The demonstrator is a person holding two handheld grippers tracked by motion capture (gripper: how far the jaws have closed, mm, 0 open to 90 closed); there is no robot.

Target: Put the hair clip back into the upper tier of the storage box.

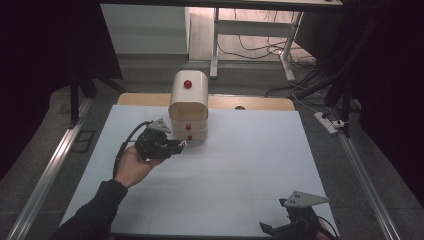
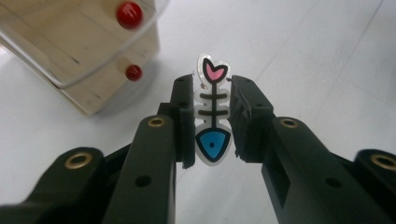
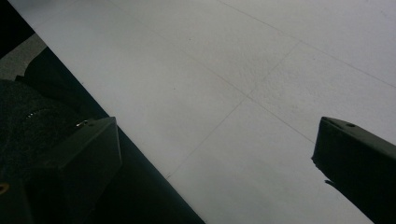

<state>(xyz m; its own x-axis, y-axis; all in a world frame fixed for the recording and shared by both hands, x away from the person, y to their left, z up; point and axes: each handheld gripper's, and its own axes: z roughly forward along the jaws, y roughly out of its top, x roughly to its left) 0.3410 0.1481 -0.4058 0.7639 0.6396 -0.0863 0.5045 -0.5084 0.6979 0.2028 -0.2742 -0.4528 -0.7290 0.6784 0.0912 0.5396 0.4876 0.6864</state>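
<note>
While the left gripper [image 2: 212,112] pinches a fishbone charm [image 2: 213,116] beside the wooden drawer box [image 1: 188,106], the right gripper [image 3: 215,163] gapes over the white bench [image 1: 240,170] amid dark, cable-strewn flooring [image 1: 300,75].

- Your high view looks forward and down on the white table [image 1: 240,165], floor beyond at the frame's top.
- Your left gripper view sits close, facing the wooden box [image 2: 79,51] at upper left; the high view shares this box [image 1: 188,107].
- Your right gripper view hangs near the table's edge [image 3: 154,163].
</note>
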